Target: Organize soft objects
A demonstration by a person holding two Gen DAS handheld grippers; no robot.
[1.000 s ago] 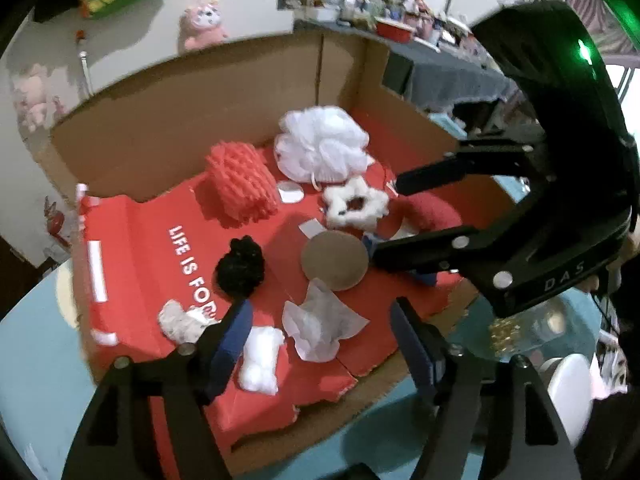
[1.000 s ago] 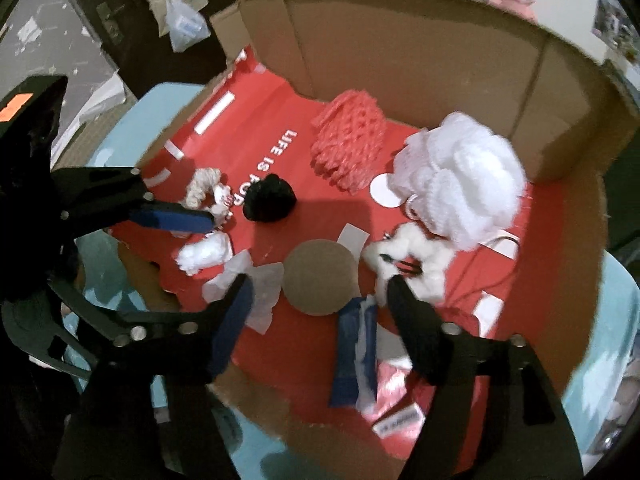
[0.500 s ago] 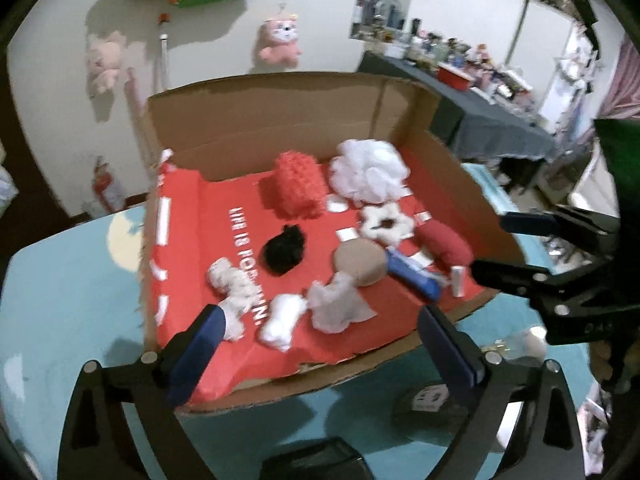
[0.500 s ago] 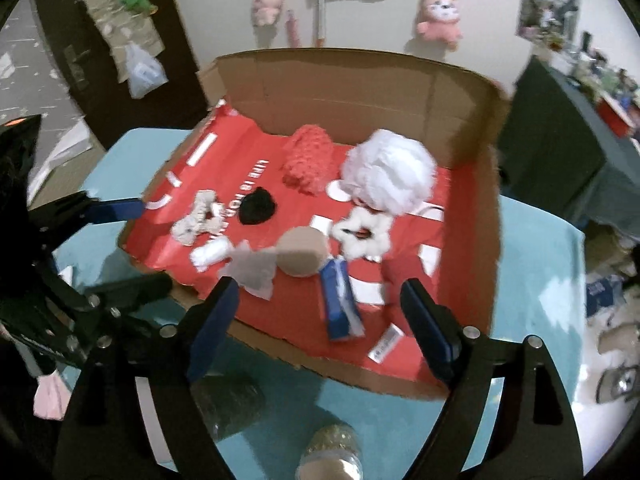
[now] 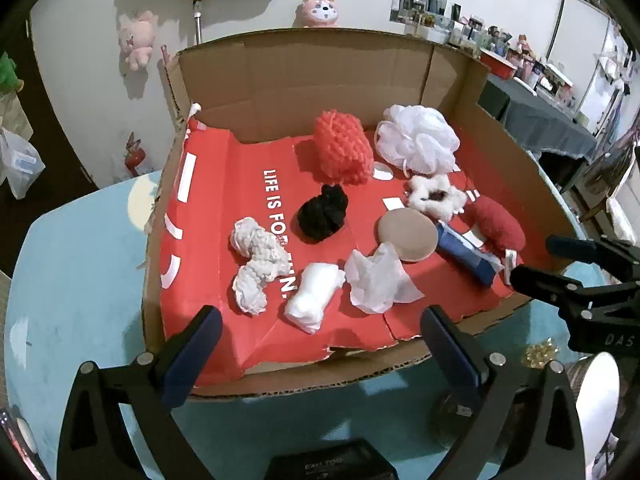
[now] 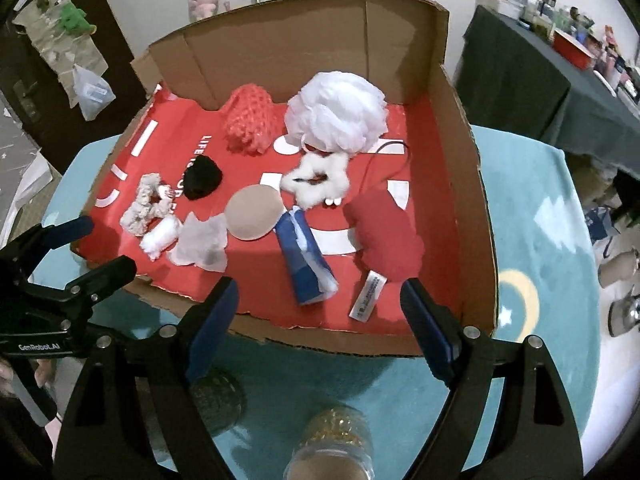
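An open cardboard box with a red lining holds several soft objects: a white mesh puff, a red knitted sponge, a black pom, a white fluffy ring, a tan round pad, a dark red plush, a blue pack, white tissue, a white roll and a white knit piece. My left gripper is open and empty at the box's near edge. My right gripper is open and empty at the near edge too.
The box rests on a teal table. A glitter-filled jar stands just below my right gripper. A dark cloth-covered side table with clutter stands at the right. Plush toys hang on the wall.
Both grippers have pulled back and up from inside the box to its near edge. Their jaws have opened wider. The objects in the box have not moved.
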